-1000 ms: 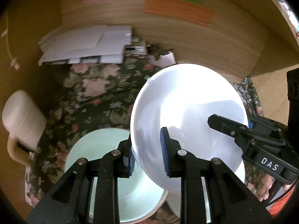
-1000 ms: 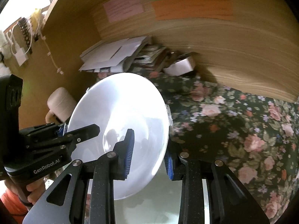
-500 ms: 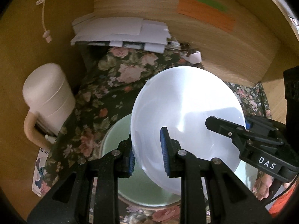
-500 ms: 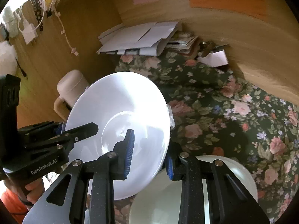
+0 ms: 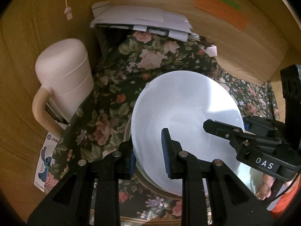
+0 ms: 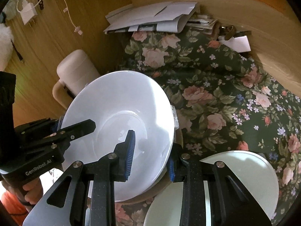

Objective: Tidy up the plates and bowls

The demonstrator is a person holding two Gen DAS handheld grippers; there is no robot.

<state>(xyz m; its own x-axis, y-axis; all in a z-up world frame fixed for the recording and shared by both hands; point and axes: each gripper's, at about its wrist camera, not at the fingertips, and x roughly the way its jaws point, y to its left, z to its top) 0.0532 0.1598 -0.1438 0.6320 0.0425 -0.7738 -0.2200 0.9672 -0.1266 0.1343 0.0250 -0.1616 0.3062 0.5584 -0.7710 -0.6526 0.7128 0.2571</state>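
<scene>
Both grippers are clamping one white bowl by opposite rims: the left gripper is pinching its nine o'clock edge, the right gripper its three o'clock edge. The bowl is hanging tilted over the floral cloth, with a pale plate lying at five o'clock in the right wrist view and a cream jug standing at ten o'clock.

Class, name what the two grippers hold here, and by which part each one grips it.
Both hold one white bowl by its rim: the left gripper and the right gripper on opposite sides.
</scene>
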